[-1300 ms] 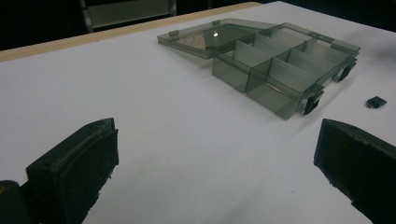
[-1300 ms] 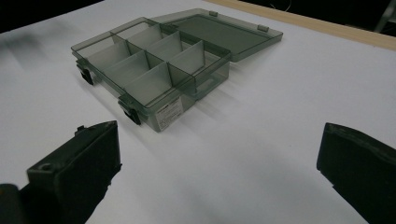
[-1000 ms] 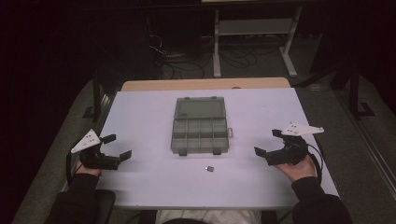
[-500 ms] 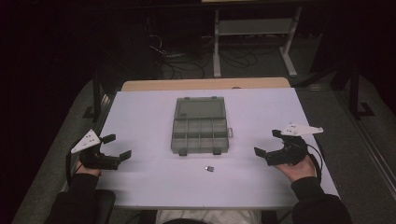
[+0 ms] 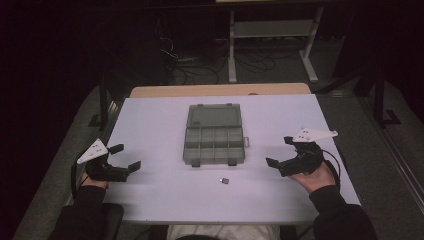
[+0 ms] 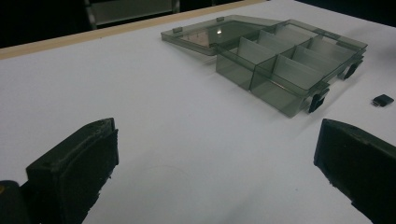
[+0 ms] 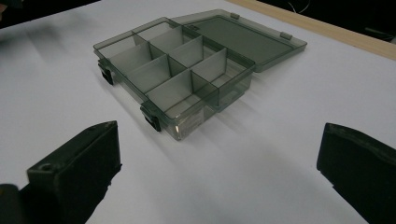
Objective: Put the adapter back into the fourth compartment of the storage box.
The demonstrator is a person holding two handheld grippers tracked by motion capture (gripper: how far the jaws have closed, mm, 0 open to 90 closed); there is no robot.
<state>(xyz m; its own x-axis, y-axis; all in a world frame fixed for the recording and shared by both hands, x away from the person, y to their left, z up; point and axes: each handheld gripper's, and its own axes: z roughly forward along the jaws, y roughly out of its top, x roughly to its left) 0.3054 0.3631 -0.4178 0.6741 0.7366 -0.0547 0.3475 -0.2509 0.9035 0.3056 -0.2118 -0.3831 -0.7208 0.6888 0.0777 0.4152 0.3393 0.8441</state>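
A smoky clear compartment box lies open in the middle of the white table, its lid folded back flat toward the far side. Its several compartments look empty. A small dark part rests on the table just in front of the box, also in the left gripper view. My left gripper sits at the table's left edge, open, nothing between its jaws. My right gripper hovers at the right, open and empty, jaws toward the box.
A wooden strip runs along the table's far edge. Behind it in the dark stand a metal frame and loose cables on the floor. Bare white tabletop lies on both sides of the box.
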